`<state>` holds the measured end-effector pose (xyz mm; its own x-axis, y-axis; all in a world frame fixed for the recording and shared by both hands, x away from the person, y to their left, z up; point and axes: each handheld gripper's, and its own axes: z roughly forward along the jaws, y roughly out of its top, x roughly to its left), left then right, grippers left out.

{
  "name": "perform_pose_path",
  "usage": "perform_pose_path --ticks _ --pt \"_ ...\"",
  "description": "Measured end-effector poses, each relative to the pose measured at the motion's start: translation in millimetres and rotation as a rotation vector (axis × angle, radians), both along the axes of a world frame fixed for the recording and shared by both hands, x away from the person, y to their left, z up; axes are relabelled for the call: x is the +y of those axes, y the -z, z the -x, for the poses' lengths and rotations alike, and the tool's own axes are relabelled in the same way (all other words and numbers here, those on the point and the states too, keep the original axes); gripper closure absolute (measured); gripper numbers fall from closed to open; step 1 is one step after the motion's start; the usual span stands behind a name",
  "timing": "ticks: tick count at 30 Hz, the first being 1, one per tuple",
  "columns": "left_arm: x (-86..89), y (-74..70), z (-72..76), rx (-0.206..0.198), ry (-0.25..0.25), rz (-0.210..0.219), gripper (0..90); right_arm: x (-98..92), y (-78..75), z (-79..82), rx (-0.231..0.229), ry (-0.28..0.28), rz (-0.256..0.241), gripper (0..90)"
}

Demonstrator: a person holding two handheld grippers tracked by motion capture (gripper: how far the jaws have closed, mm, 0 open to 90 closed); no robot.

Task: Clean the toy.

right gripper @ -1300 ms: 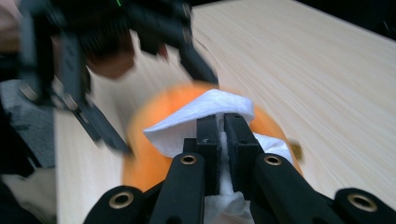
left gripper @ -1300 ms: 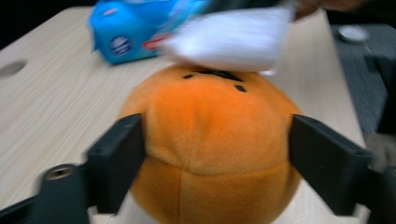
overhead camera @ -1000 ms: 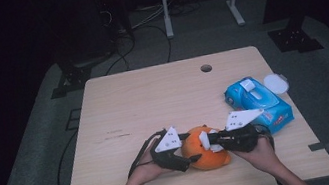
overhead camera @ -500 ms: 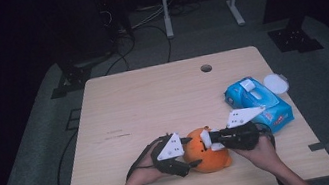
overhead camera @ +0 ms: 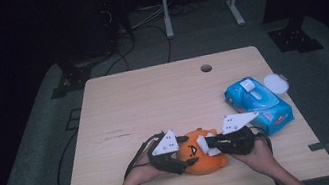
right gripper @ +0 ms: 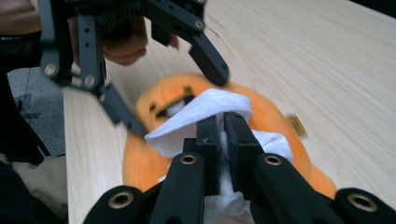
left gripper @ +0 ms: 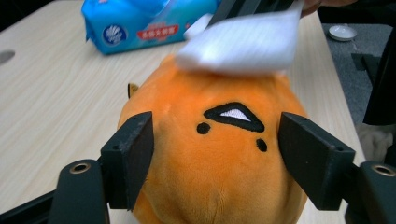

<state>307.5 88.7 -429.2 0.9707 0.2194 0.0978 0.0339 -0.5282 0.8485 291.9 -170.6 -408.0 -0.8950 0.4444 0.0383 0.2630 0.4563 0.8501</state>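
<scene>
A round orange plush toy (overhead camera: 198, 158) with a stitched face lies near the table's front edge. My left gripper (overhead camera: 178, 160) has it from the left, one black jaw pressed to each side of the plush toy (left gripper: 219, 154). From the right, my right gripper (overhead camera: 209, 147) is shut on a folded white wipe (right gripper: 205, 109). The wipe (left gripper: 243, 42) rests on top of the plush's head, above the face. In the right gripper view the plush toy (right gripper: 144, 154) sits under the wipe and my left gripper (right gripper: 177, 79) stands behind it.
A blue pack of wipes (overhead camera: 257, 106) lies at the right of the wooden table (overhead camera: 154, 104), with a white round lid (overhead camera: 276, 84) beside its far end. A cable hole (overhead camera: 206, 68) is near the back edge. Dark floor and a metal stand surround the table.
The plush has shifted slightly left and nearer the front edge between the two grippers. The wipe in the right gripper has moved a little across the plush's head.
</scene>
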Motion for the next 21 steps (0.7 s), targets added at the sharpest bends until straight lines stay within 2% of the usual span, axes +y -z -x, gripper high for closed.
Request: perform_pose_path --ticks 4,6,8,11,13,17,21 --pt "4.5 -0.1 -3.5 0.032 -0.018 0.016 27.7 -9.0 5.1 -1.0 0.032 0.017 -0.008 84.5" --pt "0.1 -4.9 -2.2 0.038 -0.024 0.027 21.7 -4.8 3.8 1.2 0.022 0.021 -0.001 84.4" --pt "-4.5 -9.1 -0.1 0.040 -0.015 0.057 22.0 -2.3 3.1 2.2 0.020 0.013 -0.008 84.4" --pt "-8.9 -6.9 2.4 0.009 -0.009 0.006 25.6 4.7 1.2 5.7 0.008 -0.010 -0.004 84.3" --pt "-4.7 -3.3 -0.3 0.031 -0.018 0.017 27.7 3.9 1.9 5.2 0.002 -0.012 0.003 84.4" --pt "4.1 0.1 -6.4 0.053 -0.032 0.026 29.6 -8.0 6.4 -0.7 0.038 0.009 -0.015 84.4" --pt "10.6 2.8 -9.7 0.068 -0.047 0.025 29.9 -14.7 10.1 -0.9 0.053 0.018 -0.017 84.4"
